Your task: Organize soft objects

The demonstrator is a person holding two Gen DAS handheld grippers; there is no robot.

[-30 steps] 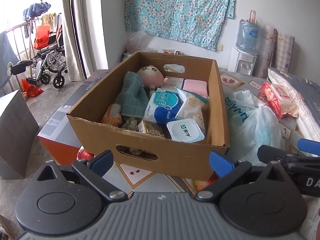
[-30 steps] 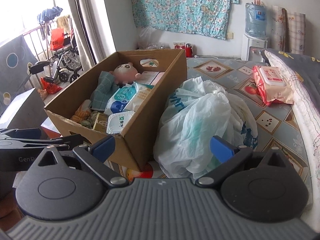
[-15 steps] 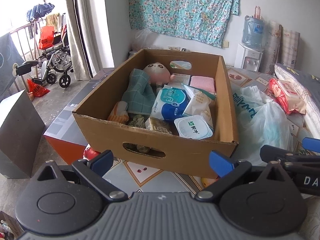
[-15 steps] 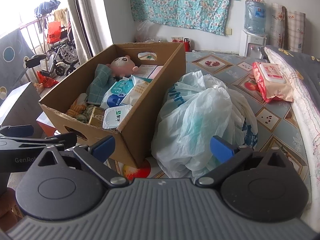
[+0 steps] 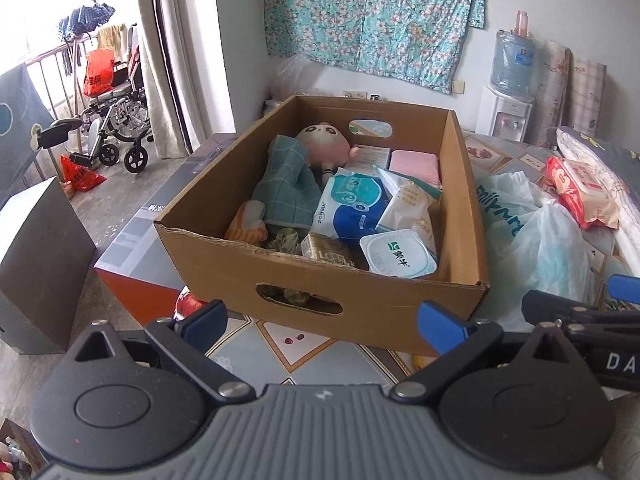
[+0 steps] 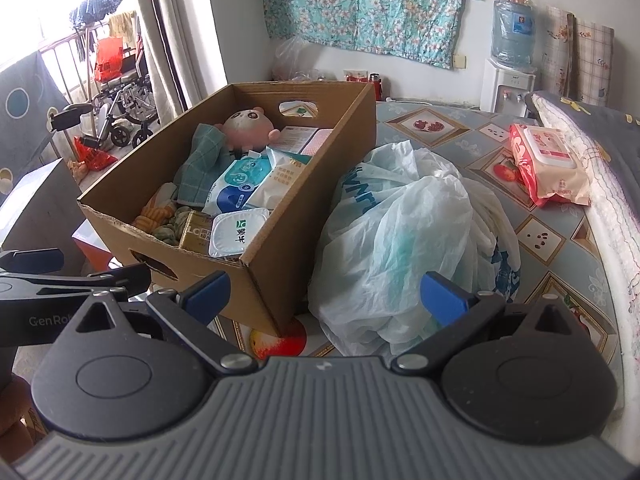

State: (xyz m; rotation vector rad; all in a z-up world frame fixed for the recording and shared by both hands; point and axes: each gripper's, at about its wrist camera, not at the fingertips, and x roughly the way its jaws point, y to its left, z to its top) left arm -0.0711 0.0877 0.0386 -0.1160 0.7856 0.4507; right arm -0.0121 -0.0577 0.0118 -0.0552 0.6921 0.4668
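Holding both left gripper point(image 5: 322, 318) and right gripper point(image 6: 326, 294) spread and empty short of the well-filled cardboard box point(image 5: 360, 288), plastic bag point(image 6: 404, 232) and seemingly wipes pack point(image 6: 550, 164) beyond the right fingers unsorted.

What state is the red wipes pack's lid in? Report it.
Shut: the wipes pack lies on the bed outside the box, lid flat.
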